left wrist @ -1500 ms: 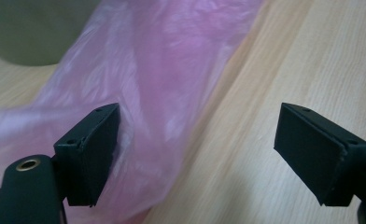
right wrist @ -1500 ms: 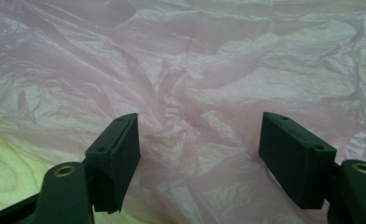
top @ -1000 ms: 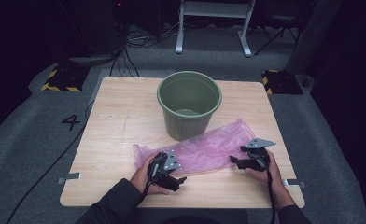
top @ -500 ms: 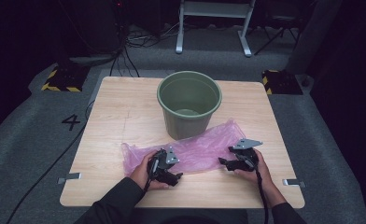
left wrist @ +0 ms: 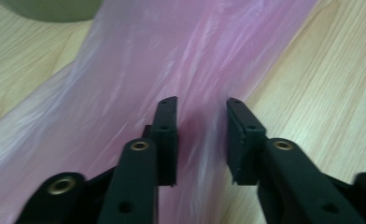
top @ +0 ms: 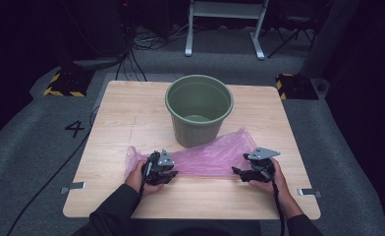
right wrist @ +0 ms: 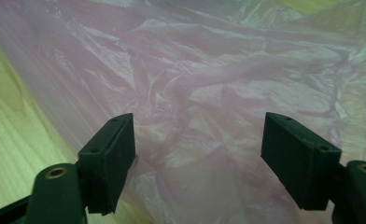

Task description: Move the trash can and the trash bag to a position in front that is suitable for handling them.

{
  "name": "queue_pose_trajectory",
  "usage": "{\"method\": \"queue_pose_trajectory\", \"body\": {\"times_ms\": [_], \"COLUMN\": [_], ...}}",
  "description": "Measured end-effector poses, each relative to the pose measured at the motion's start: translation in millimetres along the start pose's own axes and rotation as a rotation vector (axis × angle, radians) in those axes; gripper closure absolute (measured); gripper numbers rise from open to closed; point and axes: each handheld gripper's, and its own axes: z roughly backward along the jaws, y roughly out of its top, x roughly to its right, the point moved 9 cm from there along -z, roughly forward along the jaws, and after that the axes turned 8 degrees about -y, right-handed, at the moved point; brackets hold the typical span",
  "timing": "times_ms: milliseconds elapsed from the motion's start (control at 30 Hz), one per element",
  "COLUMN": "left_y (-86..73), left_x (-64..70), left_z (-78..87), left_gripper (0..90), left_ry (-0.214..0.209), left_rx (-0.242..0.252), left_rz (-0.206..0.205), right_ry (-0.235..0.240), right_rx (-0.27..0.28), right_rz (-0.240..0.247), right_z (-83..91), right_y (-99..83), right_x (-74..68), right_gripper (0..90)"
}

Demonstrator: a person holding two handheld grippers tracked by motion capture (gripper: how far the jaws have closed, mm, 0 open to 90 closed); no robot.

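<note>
The wooden worktop (top: 126, 113) stands on a grey carpeted floor in a dark room, with cables and a metal frame behind it. A green bucket (top: 199, 109) stands upright at the middle of the far half of the worktop. A pink plastic bag (top: 207, 156) lies flat in front of the bucket, its long side running left to right, one part touching the foot of the bucket.

The left claw (top: 167, 173) rests at the left end of the bag. In the left gripper view its jaws are partly apart, with the film passing under and between them; it does not pinch the bag. The right claw (top: 238, 172) sits at the right end of the bag. In the right gripper view its jaws are spread wide above crumpled film and grip nothing.

The step in hand appears to be taking hold of the bag at both ends, probably so that it can be opened and fitted to the bucket. To do this well:

1. Lower each claw until one jaw slides beneath the film edge.
2. Take a single layer where possible; two layers would keep the mouth shut.
3. Close both claws firmly before lifting, as thin film slips easily.
4. Lift evenly, keeping clear of the bucket so it is not tipped.
</note>
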Motion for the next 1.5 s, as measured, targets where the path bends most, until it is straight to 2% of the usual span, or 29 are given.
{"method": "queue_pose_trajectory", "body": {"times_ms": [33, 167, 200, 233, 267, 333, 433, 500, 600, 633, 667, 700, 767, 800, 833, 867, 900, 933, 967, 1000, 1067, 1167, 1233, 1300, 1367, 1400, 1500], "left_y": [-1.9, -9.1, -12.1, -12.1, -13.7, -17.6, -20.2, -24.6, -28.4, -28.4, -29.3, -29.3, -26.6, -24.3, -21.0, -16.7, -16.7, -8.7, -8.7, -1.8, 4.3, 9.3, 10.8, 11.8, 13.6, 14.4, 18.5], "left_x": [-1.5, -5.6, -9.2, -9.2, -10.7, -14.9, -16.9, -21.4, -24.1, -24.1, -27.1, -27.1, -21.8, -19.1, -15.4, -10.2, -10.2, 0.3, 0.3, 8.5, 14.1, 17.4, 16.9, 15.7, 14.6, 13.9, 11.3], "left_z": [1.6, 8.1, 11.2, 11.2, 12.9, 16.6, 18.9, 23.2, 26.6, 26.6, 27.7, 27.7, 27.2, 26.7, 25.7, 24.1, 24.1, 19.3, 19.3, 11.3, 1.9, -11.6, -16.6, -17.6, -18.9, -18.8, -19.0], "left_gripper": [71.6, 74.7, 75.5, 76.2, 76.5, 77.2, 78.0, 78.0, 75.5, 73.5, 67.4, 55.6, 38.3, 29.5, 23.4, 20.3, 19.3, 19.3, 19.2, 19.2, 19.2, 19.7, 20.0, 21.9, 29.8, 34.3, 55.4], "left_ry": [0.004, 0.006, 0.031, 0.031, 0.033, 0.036, 0.043, 0.06, 0.066, 0.066, 0.096, 0.096, 0.061, 0.068, 0.068, 0.056, 0.056, 0.038, 0.038, 0.04, 0.056, 0.051, 0.023, 0.014, -0.03, -0.036, -0.032], "left_rx": [0.001, 0.003, -0.003, -0.003, -0.005, -0.003, -0.004, -0.003, 0.0, 0.0, 0.01, 0.01, 0.045, 0.048, 0.054, 0.065, 0.065, 0.069, 0.069, 0.053, 0.038, 0.016, 0.018, 0.022, 0.036, 0.041, 0.044], "left_rz": [0.002, 0.012, 0.011, 0.011, 0.013, 0.025, 0.031, 0.043, 0.056, 0.056, 0.06, 0.06, 0.072, 0.062, 0.051, 0.045, 0.045, 0.017, 0.017, -0.016, -0.04, -0.051, -0.035, -0.032, -0.016, -0.009, -0.017], "right_ry": [-0.01, 0.022, 0.029, 0.029, 0.048, 0.06, 0.038, 0.028, 0.039, 0.039, 0.022, 0.022, 0.025, 0.028, 0.032, 0.034, 0.034, 0.036, 0.036, 0.03, 0.037, 0.048, 0.062, 0.065, 0.077, 0.08, 0.08], "right_rx": [0.003, 0.046, 0.058, 0.058, 0.09, 0.102, 0.088, 0.067, 0.017, 0.017, -0.008, -0.008, -0.026, -0.035, -0.038, -0.043, -0.043, -0.047, -0.047, -0.05, -0.049, -0.043, -0.038, -0.036, -0.026, -0.021, -0.002], "right_rz": [0.002, 0.004, 0.007, 0.007, -0.004, -0.004, 0.004, -0.009, -0.042, -0.042, -0.044, -0.044, -0.044, -0.044, -0.04, -0.039, -0.039, -0.024, -0.024, -0.026, -0.023, -0.007, 0.003, 0.009, 0.012, 0.012, 0.022], "right_z": [2.4, 18.2, 21.4, 21.4, 27.4, 31.2, 32.2, 32.0, 26.9, 26.9, 21.5, 21.5, 14.9, 13.1, 11.3, 9.8, 9.8, 7.8, 7.8, 6.1, 4.4, 2.0, 0.7, 0.2, -1.6, -2.3, -2.9], "right_y": [-1.7, -5.2, -4.8, -4.8, -1.8, 1.6, 1.8, -4.0, -14.0, -14.0, -17.4, -17.4, -18.4, -18.6, -18.5, -18.4, -18.4, -17.0, -17.0, -14.4, -11.9, -8.5, -6.9, -6.1, -4.7, -4.2, -1.8], "right_x": [2.1, 2.8, 2.3, 2.3, 1.5, 0.6, 2.5, 7.9, 12.8, 12.8, 15.6, 15.6, 15.0, 14.3, 13.6, 12.6, 12.6, 10.7, 10.7, 10.2, 7.7, 3.4, 0.5, -0.2, -1.2, -1.4, -2.8], "right_gripper": [25.8, 24.1, 24.0, 24.0, 23.4, 22.0, 21.7, 21.1, 19.5, 19.5, 20.6, 20.6, 27.1, 30.0, 33.2, 37.8, 37.8, 42.6, 42.6, 49.4, 55.0, 60.2, 64.3, 65.6, 71.1, 72.1, 75.1]}}
